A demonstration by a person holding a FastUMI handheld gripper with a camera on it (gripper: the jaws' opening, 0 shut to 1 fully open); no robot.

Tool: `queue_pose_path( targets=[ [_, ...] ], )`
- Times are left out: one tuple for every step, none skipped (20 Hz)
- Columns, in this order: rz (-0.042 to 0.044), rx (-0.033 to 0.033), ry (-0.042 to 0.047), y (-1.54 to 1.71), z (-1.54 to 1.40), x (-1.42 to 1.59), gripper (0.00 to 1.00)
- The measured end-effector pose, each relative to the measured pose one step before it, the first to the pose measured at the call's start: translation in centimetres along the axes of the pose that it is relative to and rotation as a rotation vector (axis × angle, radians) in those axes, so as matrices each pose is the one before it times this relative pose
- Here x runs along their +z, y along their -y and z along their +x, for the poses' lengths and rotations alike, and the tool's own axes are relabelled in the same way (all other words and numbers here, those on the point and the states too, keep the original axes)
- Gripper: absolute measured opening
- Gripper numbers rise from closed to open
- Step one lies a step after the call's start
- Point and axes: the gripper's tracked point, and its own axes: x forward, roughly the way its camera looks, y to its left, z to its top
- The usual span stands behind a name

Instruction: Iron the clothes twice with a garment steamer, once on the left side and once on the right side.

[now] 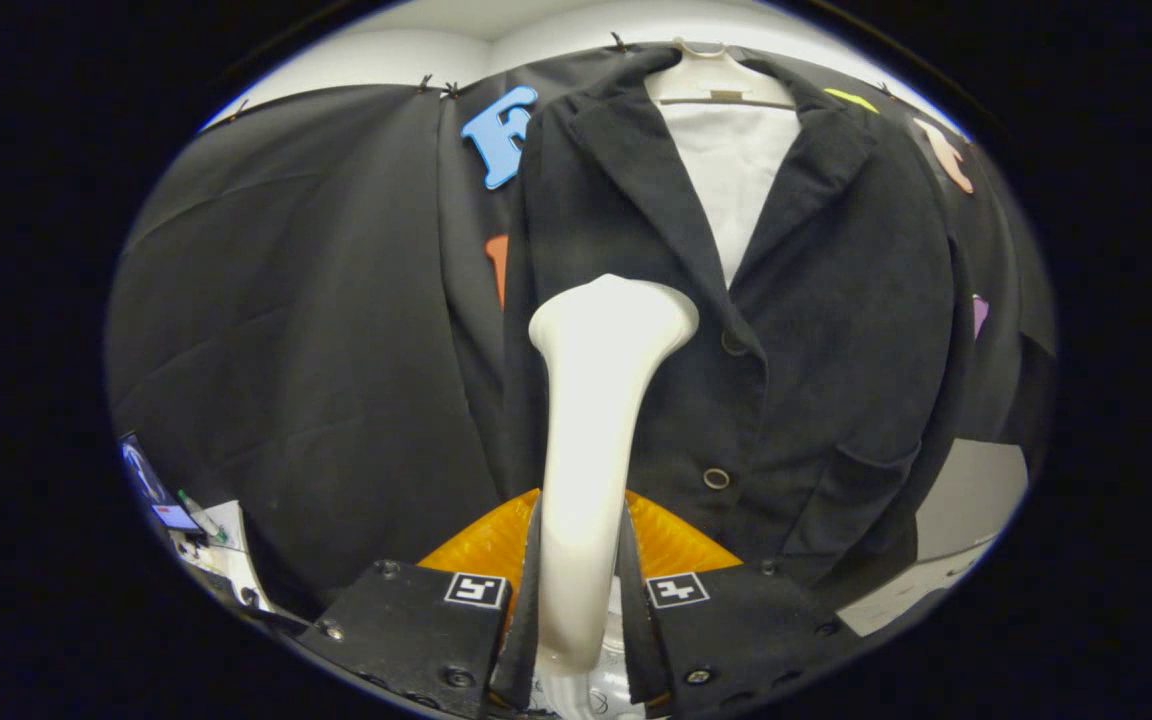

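White hanger point(711, 62) above; cluttered desk point(198, 535) low beside cloth.

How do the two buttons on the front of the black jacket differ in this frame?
The upper button looks dark and blends into the jacket; the lower button has a paler, shiny rim. The upper button sits just beside the steamer head; the lower button sits beside its neck, nearer the gripper, which is shut on the steamer. Both lie on the same front edge.
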Motion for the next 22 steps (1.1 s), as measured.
queue_pose_path(
  targets=[
    [0.00446,-0.00191,-0.01329,0.248,0.12,-0.749,0.38],
    [0.00241,-0.00169,-0.01181,0.208,0.019,-0.614,0.38],
    [0.00104,-0.0026,-0.0102,0.194,0.208,-0.469,0.38],
    [0.00023,-0.00353,-0.00753,0.218,0.234,-0.22,0.38],
    [-0.00022,-0.00296,-0.00563,0.208,0.053,-0.326,0.38],
    [0.00472,-0.00107,-0.00242,0.21,0.029,-0.282,0.38],
    [0.00203,0.00015,-0.00664,0.174,-0.157,-0.523,0.38],
    [0.00425,-0.00067,-0.00849,0.183,0.021,-0.502,0.38],
    [0.00309,-0.00037,-0.00884,0.085,0.2,-0.393,0.38],
    [0.00297,-0.0003,-0.00681,0.119,0.144,-0.404,0.38],
    [-0.00124,-0.00048,-0.00727,0.018,-0.112,-0.641,0.38],
    [-0.00243,0.00056,-0.00767,0.027,0.109,-0.521,0.38],
    [-0.00029,0.00356,-0.0087,-0.061,0.034,-0.625,0.38],
    [-0.00221,0.00512,-0.0103,-0.096,0.149,-0.473,0.38],
    [-0.00414,0.00142,-0.01422,-0.028,0.203,-0.727,0.38],
    [-0.00244,0.00029,-0.01255,0.076,0.314,-0.591,0.38],
    [0.00004,-0.00021,-0.01215,-0.03,0.142,-0.739,0.38],
    [0.00124,-0.00047,-0.01206,0.04,0.273,-0.726,0.38],
    [-0.00034,0.002,-0.01344,-0.165,0.37,-0.355,0.38],
    [-0.00262,0.00329,-0.01387,-0.172,0.289,-0.347,0.38],
    [-0.00284,0.00196,-0.01206,-0.26,0.134,-0.39,0.38],
    [-0.00192,0.00028,-0.00836,0.049,0.145,-0.281,0.38]
  ],
)
